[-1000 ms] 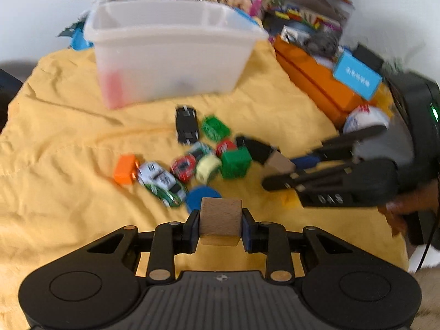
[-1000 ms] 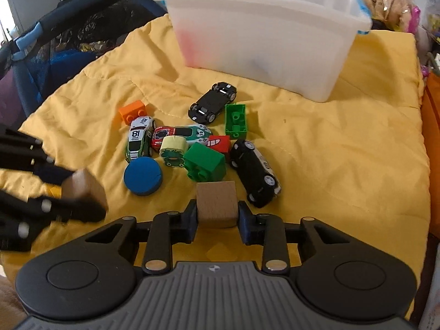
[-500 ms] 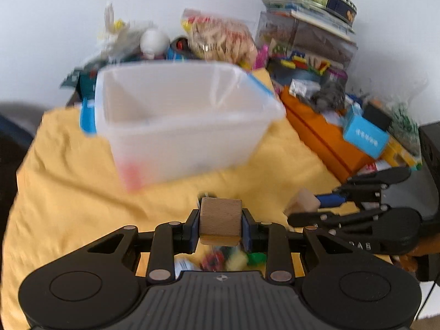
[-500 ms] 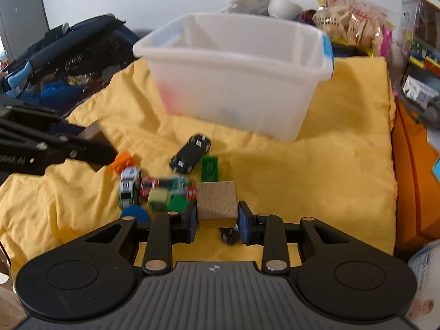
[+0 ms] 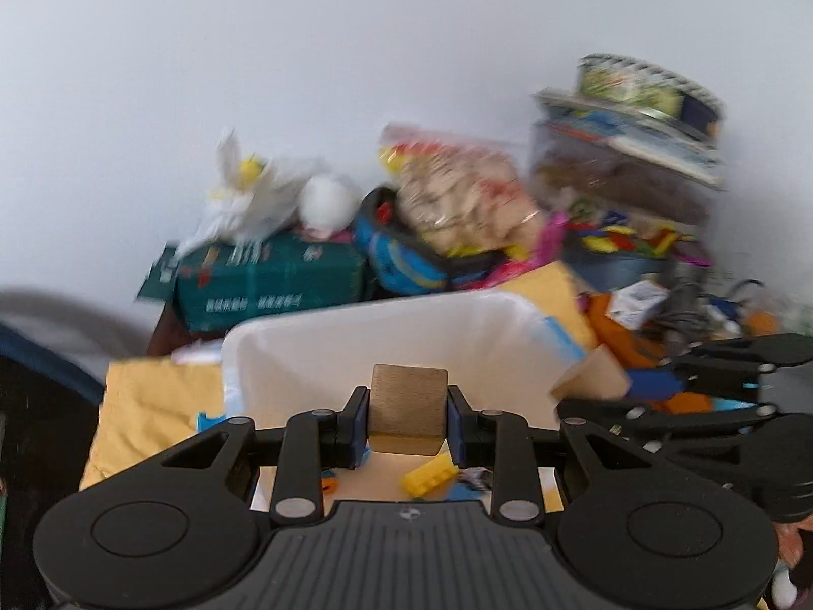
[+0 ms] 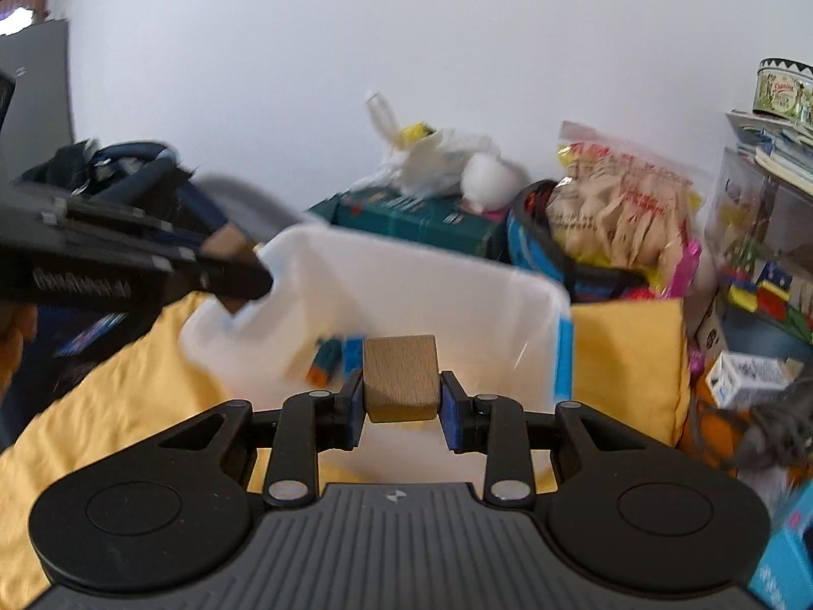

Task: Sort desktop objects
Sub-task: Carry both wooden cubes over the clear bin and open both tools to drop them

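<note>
Two wooden blocks held up over the white tub

The left claw squeezes a wooden block tight, over the near side of the white tub. If it lets go too soon, its block could hit the tub's rim and bounce onto the yellow blanket. A yellow brick already lies inside the tub. The right claw squeezes another wooden block, also over the tub's near side. Both claws are close together above the tub, so they could bump and knock a block loose.
</note>
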`<control>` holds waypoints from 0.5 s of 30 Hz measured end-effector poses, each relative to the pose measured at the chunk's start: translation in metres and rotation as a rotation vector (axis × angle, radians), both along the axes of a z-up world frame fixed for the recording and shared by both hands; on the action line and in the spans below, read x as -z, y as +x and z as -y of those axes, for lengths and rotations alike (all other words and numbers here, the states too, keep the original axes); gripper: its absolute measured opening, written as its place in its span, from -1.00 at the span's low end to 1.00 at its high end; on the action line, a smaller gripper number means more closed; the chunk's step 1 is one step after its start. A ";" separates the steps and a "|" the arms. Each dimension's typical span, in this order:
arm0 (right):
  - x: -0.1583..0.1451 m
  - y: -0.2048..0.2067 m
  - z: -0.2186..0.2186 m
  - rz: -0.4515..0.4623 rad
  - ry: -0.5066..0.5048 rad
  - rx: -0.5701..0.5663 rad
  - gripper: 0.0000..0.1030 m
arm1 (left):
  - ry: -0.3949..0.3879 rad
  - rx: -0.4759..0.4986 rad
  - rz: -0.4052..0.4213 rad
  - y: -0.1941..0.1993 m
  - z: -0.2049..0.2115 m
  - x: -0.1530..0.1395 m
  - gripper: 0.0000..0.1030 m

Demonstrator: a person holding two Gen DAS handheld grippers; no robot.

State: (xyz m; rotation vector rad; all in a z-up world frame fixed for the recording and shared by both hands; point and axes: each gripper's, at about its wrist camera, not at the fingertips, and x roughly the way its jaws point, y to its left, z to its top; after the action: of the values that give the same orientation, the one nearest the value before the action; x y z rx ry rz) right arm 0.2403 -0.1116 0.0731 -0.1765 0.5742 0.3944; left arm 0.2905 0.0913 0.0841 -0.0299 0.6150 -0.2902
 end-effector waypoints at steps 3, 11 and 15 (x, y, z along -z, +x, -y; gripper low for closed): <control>0.005 0.023 -0.005 -0.013 0.020 0.047 -0.35 | 0.037 -0.029 -0.054 0.018 -0.002 0.021 -0.28; 0.029 0.031 -0.016 -0.048 -0.021 0.036 -0.07 | -0.037 -0.055 0.033 -0.041 -0.022 0.012 0.26; 0.020 0.001 -0.011 -0.003 0.000 -0.003 0.05 | -0.046 -0.047 0.053 -0.084 -0.020 0.011 0.33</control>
State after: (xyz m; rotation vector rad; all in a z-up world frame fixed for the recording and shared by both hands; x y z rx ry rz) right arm 0.2411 -0.1010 0.0535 -0.1764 0.5771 0.3975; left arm 0.2061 0.1110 0.0733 -0.0807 0.5542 -0.2588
